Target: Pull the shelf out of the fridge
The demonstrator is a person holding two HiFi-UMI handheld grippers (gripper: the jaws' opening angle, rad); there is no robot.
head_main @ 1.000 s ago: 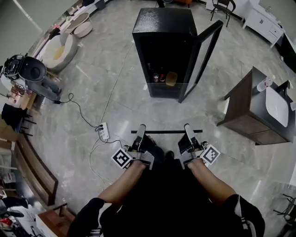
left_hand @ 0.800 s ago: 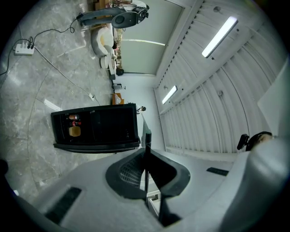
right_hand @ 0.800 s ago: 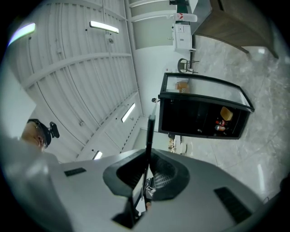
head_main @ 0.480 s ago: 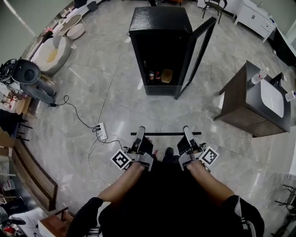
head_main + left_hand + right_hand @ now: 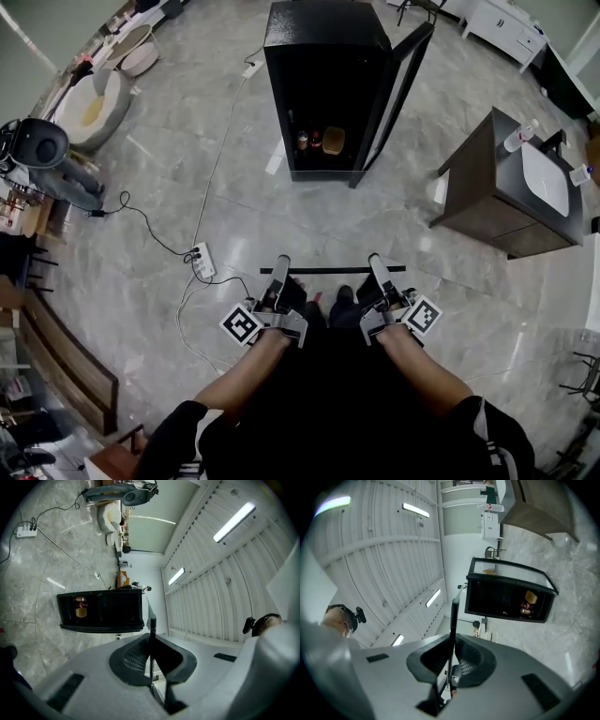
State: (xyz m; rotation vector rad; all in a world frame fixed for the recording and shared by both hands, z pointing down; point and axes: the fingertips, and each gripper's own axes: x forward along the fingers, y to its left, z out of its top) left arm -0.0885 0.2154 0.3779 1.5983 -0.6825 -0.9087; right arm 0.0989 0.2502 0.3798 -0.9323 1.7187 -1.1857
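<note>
**Shelf out of the fridge, clamped in both grippers**

The shelf (image 5: 333,270) is outside the fridge (image 5: 323,37), well in front of its open mouth and just ahead of the person's knees. From the head view it shows as a thin dark bar lying level, crosswise to the fridge front, above the grey stone floor (image 5: 234,187).

The left gripper (image 5: 281,264) holds the shelf near its left end and the right gripper (image 5: 375,262) near its right end. Each gripper view shows the jaws drawn together on the thin plate, which stands edge-on between the pads and runs out past the tips toward the fridge.

The fridge is a black box standing upright, its door (image 5: 394,94) swung open on its right side. On its bottom level, near the front, stand two small bottles (image 5: 309,142) with a tan pack (image 5: 333,141) just to their right.

Left of the fridge and nearer the person, a white power strip (image 5: 200,262) lies on the floor, with a cable running toward the fridge. Right of the fridge, well apart from it, stands a dark cabinet (image 5: 487,197) with a white basin on top.
</note>
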